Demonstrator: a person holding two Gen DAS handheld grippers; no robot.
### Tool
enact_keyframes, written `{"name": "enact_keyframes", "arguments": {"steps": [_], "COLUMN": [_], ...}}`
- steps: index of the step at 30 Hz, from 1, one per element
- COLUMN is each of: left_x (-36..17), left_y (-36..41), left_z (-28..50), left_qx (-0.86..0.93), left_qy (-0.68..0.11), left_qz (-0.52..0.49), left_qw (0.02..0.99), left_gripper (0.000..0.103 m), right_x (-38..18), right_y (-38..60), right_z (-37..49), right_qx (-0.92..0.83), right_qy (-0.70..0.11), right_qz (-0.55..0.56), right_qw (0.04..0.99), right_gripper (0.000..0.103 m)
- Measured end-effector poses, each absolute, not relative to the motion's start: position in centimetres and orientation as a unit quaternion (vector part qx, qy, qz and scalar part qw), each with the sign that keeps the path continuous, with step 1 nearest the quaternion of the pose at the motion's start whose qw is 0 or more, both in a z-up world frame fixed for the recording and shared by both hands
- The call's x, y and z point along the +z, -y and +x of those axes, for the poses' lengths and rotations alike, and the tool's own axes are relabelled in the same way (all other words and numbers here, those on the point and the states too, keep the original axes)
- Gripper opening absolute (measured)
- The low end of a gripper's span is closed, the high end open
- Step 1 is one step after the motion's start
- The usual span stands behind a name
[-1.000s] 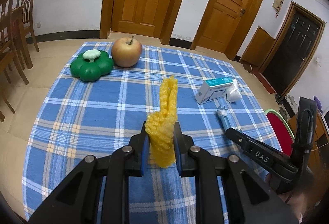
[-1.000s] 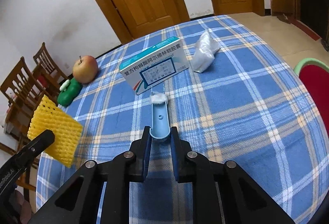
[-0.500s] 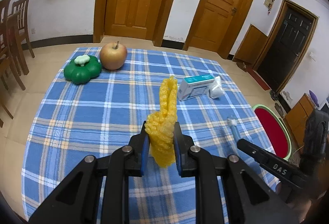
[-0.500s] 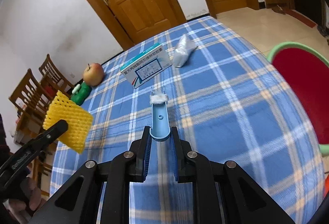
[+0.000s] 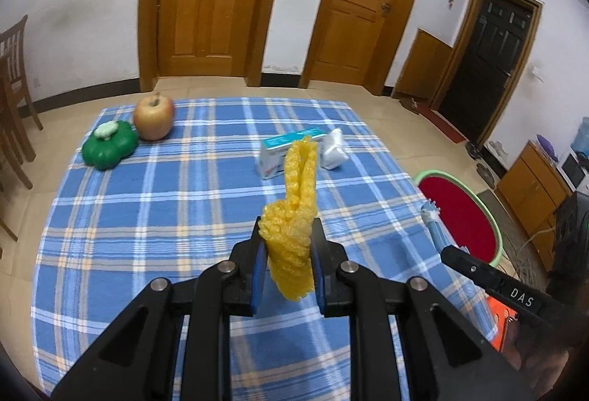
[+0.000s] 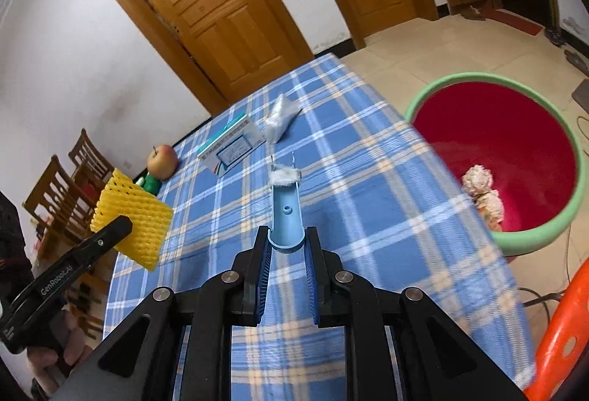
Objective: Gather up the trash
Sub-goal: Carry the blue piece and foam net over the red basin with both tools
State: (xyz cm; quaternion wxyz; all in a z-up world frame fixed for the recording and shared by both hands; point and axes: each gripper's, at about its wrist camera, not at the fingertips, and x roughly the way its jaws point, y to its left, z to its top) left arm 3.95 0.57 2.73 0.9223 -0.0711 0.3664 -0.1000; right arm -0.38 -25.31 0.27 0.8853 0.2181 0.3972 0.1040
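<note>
My left gripper (image 5: 287, 246) is shut on a yellow foam fruit net (image 5: 294, 217) and holds it above the blue plaid table (image 5: 165, 209); the net also shows in the right wrist view (image 6: 132, 213). My right gripper (image 6: 286, 246) is shut on a light blue razor (image 6: 285, 213) with a white head, held above the table's right side; the razor also shows in the left wrist view (image 5: 434, 228). A red bin with a green rim (image 6: 515, 158) stands on the floor to the right, with crumpled paper (image 6: 482, 194) inside.
On the table lie a white and teal medicine box (image 6: 230, 147), a crumpled clear wrapper (image 6: 279, 113), an apple (image 5: 154, 117) and a green pumpkin-shaped lid (image 5: 108, 145). Wooden chairs (image 6: 62, 194) stand at the left. An orange stool (image 6: 563, 334) is at the lower right.
Both grippers have lifted and moved right with their loads. The red bin has come fully into the right wrist view, and the table objects look farther away.
</note>
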Motion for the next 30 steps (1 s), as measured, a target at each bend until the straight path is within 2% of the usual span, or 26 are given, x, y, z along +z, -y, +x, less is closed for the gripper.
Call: {"name": "enact_keyframes", "arguments": {"steps": [19, 30], "left_x": [4.0, 2.7], "left_y": [8.2, 13.0], "left_z": [5.9, 8.1], "left_qx": [-0.191, -0.242], "left_qy": [-0.364, -0.380], "left_qz": [-0.020, -0.008], "left_qw": [0.911, 0.893], "left_gripper": [0.020, 0.020], "right_x": [1.2, -0.9], "right_y": [34.0, 38.4], "right_z": [-2.4, -2.1], "right_qx": [0.025, -0.028], "right_qy": [-0.358, -0.367], "right_qz": [0.260, 0.287], "right_qw": [0.896, 0.884], "right_gripper": [0.018, 0.019]}}
